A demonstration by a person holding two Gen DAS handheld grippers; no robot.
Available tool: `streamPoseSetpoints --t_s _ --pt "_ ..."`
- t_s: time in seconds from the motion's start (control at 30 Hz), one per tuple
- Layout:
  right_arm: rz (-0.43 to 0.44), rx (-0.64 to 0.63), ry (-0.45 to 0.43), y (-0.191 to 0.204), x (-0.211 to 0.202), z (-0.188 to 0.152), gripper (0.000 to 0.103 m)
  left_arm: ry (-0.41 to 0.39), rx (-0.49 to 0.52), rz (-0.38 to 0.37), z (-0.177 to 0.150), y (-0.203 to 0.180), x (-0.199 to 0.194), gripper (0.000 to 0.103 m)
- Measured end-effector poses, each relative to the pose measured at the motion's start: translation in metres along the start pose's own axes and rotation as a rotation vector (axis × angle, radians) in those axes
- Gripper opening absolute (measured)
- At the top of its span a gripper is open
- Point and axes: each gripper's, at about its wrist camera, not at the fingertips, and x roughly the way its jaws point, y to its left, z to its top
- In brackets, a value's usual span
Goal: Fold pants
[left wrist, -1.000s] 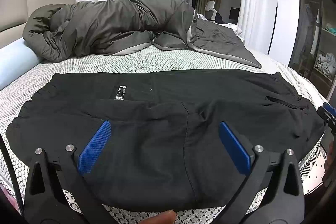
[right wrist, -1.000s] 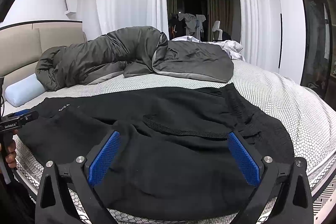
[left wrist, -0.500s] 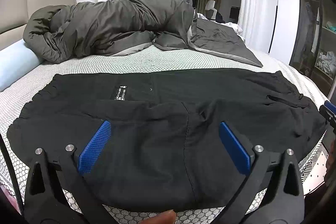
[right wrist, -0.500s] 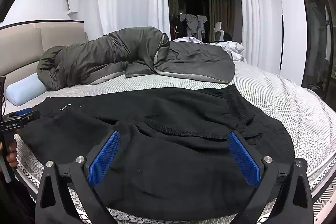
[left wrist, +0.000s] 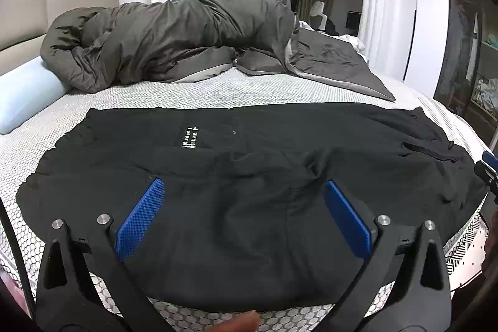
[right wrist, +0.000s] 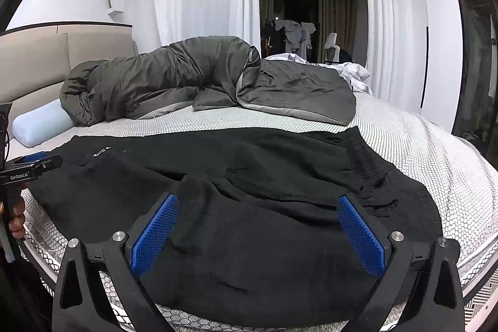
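Left wrist view, left gripper [left wrist: 241, 210]: fingers spread wide, hovering over the pants, pinching nothing.
Left wrist view, pants [left wrist: 249, 164]: black, lying flat along the near edge of the bed [left wrist: 218, 89], with a small white label [left wrist: 190, 137] on the far layer.
Left wrist view, duvet [left wrist: 174, 36]: dark grey, bunched towards the far edge; a pale blue pillow [left wrist: 25, 92] lies at the left edge.
Right wrist view, right gripper [right wrist: 256, 229]: blue pads [right wrist: 154, 235] wide apart above the cloth, empty.
Right wrist view, pants [right wrist: 249, 176]: waistband end towards the right edge, near leg folded over.
Right wrist view, left gripper [right wrist: 31, 167]: seen at the left edge, a hand [right wrist: 17, 217] on its handle.
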Motion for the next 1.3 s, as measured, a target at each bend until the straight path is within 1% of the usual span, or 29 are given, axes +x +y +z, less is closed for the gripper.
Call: streamPoseSetpoints --t_s 0.27,0.37,0.47,0.6,0.67,0.73,0.83,0.9,0.93,0.97,1.07,1.2,1.3 --pt "0.001 0.015 -0.004 0.002 0.000 0.001 0.103 0.010 -0.024 0.044 -0.005 0.026 -0.004 0.102" --pt "0.002 0.026 -0.004 -0.001 0.000 0.001 0.103 0.015 -0.061 0.088 -0.009 0.047 -0.008 0.102" --pt "0.000 0.038 -0.005 -0.003 -0.001 0.001 0.103 0.030 -0.116 0.155 -0.014 0.074 -0.014 0.102" --pt "-0.009 0.046 0.000 -0.003 0.000 0.002 0.103 0.036 -0.137 0.235 -0.023 0.107 -0.023 0.102" --pt "-0.009 0.059 0.003 -0.004 0.001 0.003 0.103 0.048 -0.147 0.250 -0.027 0.122 -0.027 0.102" --pt "-0.015 0.068 -0.003 -0.004 0.000 0.004 0.103 0.064 -0.182 0.259 -0.030 0.141 -0.028 0.102" --pt "-0.008 0.065 -0.015 -0.001 -0.003 0.007 0.103 0.110 -0.243 0.250 -0.037 0.165 -0.026 0.100" --pt "0.004 0.054 -0.022 0.003 -0.004 0.009 0.103 0.160 -0.297 0.244 -0.043 0.181 -0.022 0.095" --pt "0.004 0.045 -0.023 0.005 -0.004 0.009 0.103 0.180 -0.325 0.230 -0.046 0.186 -0.022 0.086" --pt "0.003 0.033 -0.024 0.008 -0.004 0.010 0.103 0.195 -0.369 0.195 -0.049 0.195 -0.024 0.083" --pt "0.007 0.010 -0.021 0.013 -0.003 0.009 0.103 0.171 -0.425 0.133 -0.055 0.206 -0.033 0.083" --pt "0.018 0.011 -0.013 0.012 -0.002 0.009 0.103 0.202 -0.443 0.114 -0.059 0.212 -0.023 0.083" --pt "0.037 0.021 -0.014 0.011 -0.002 0.009 0.103 0.210 -0.464 0.093 -0.050 0.214 -0.008 0.081"
